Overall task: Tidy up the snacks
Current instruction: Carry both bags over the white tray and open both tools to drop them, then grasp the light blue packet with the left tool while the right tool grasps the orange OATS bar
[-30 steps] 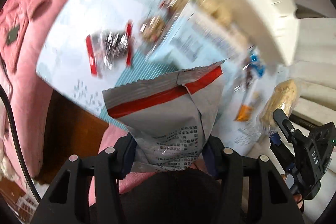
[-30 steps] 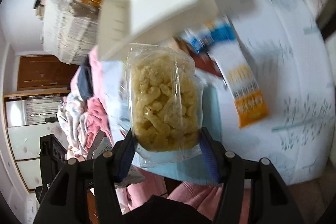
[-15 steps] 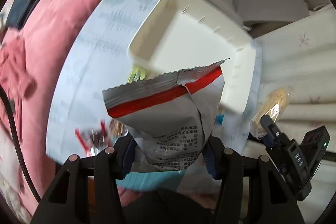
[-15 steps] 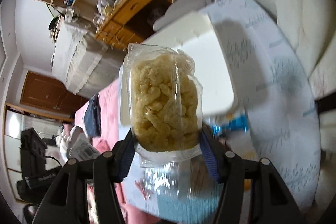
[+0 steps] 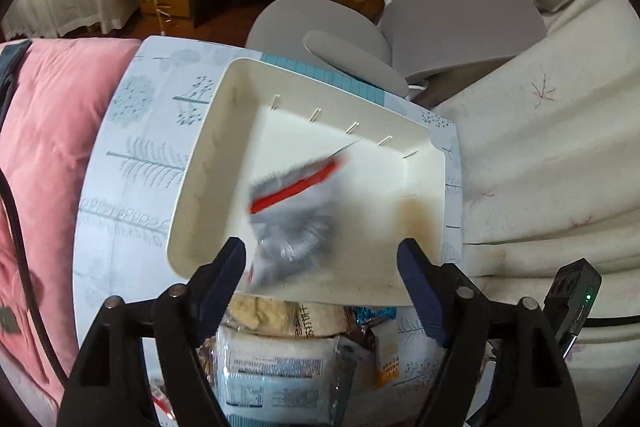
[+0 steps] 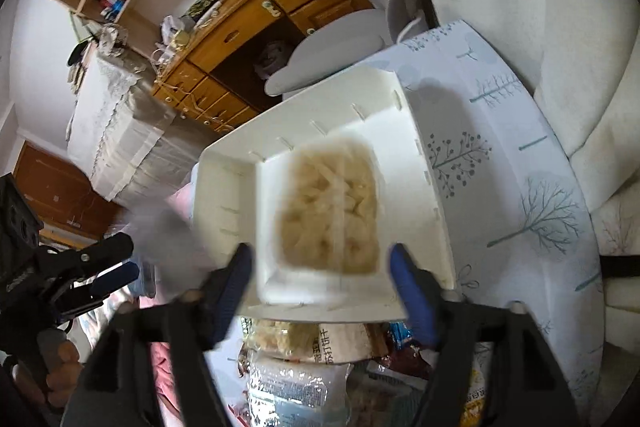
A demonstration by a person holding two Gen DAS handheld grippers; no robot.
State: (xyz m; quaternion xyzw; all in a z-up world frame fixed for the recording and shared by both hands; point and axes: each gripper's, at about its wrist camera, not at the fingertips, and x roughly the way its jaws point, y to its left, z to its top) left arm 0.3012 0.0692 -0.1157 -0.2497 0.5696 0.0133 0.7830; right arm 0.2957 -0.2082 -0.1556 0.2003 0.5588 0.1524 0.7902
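left tool (image 5: 320, 263) spread, jaws just opening, grey-red snack bag (image 5: 294, 215) blurred, dropping into white bin (image 5: 200, 187) mid-frame | right tool (image 6: 320, 267) spread, jaws just opening, puffed-snack pack (image 6: 330, 207) falling into bin | left: snack pile (image 5: 280, 347) on bench, bottom of frame

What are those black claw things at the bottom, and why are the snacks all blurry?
They are grippers, two-fingered tongs a person holds, one per hand. Each carries a camera looking along its fingers, so each picture comes from one. The left gripper has just opened, and its grey-and-red bag is dropping, blurred, into the white tray. The right gripper has just opened too, letting go a clear bag of yellow snacks over the tray. More snack packets lie on the tree-patterned cloth.
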